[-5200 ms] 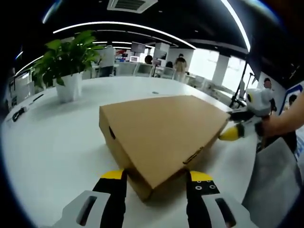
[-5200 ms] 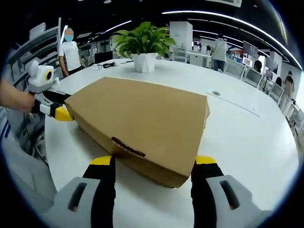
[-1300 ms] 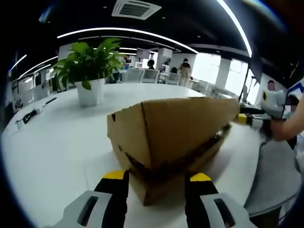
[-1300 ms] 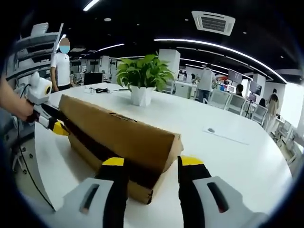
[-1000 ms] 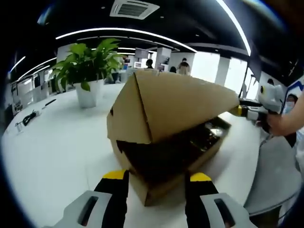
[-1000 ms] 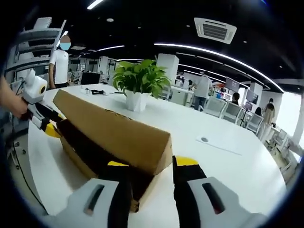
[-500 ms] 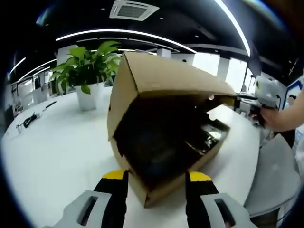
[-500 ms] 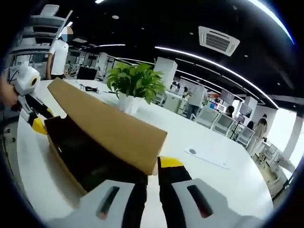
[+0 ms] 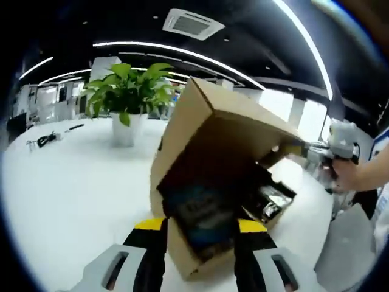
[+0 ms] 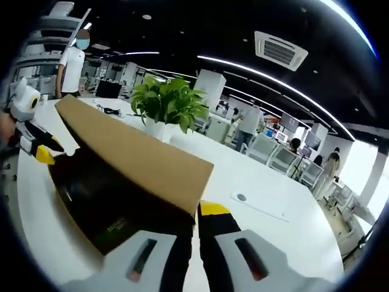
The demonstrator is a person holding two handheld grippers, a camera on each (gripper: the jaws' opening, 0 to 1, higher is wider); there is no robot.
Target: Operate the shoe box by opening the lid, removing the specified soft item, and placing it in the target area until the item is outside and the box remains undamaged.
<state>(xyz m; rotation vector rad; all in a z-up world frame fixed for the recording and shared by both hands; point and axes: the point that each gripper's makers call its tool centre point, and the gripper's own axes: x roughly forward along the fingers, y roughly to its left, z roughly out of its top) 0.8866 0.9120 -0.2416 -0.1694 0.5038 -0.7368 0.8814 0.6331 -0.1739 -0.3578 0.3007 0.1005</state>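
Between our right tongs (image 10: 194, 226) the lid's front edge is pinched, the two yellow-tipped jaws drawn nearly together on the cardboard; these same tongs appear in the left gripper view at the lid's far corner. Our left tongs (image 9: 201, 226) stand with jaws spread to either side of the near corner of the shoe box (image 9: 200, 258), and we cannot tell whether they press the cardboard or merely bracket it. What has changed matters most: five seconds back the lid (image 9: 234, 125) lay flat and shut, a second ago it was only a narrow wedge, and now it has swung up steeply on its hinge side, so the interior is exposed. Inside we see dark contents (image 9: 206, 216), a bluish-black mass near the front and something glinting further back, too blurred to name; the soft item is presumably among them and has not yet come out. We judge the opening step essentially done, with removal next; that likely calls for one pair of tongs to release and reach in while the lid stays up. Beyond the box, the white desk (image 9: 67, 176) carries a potted plant (image 9: 127, 100), and a paper sheet (image 10: 267, 204) lies well apart from it.
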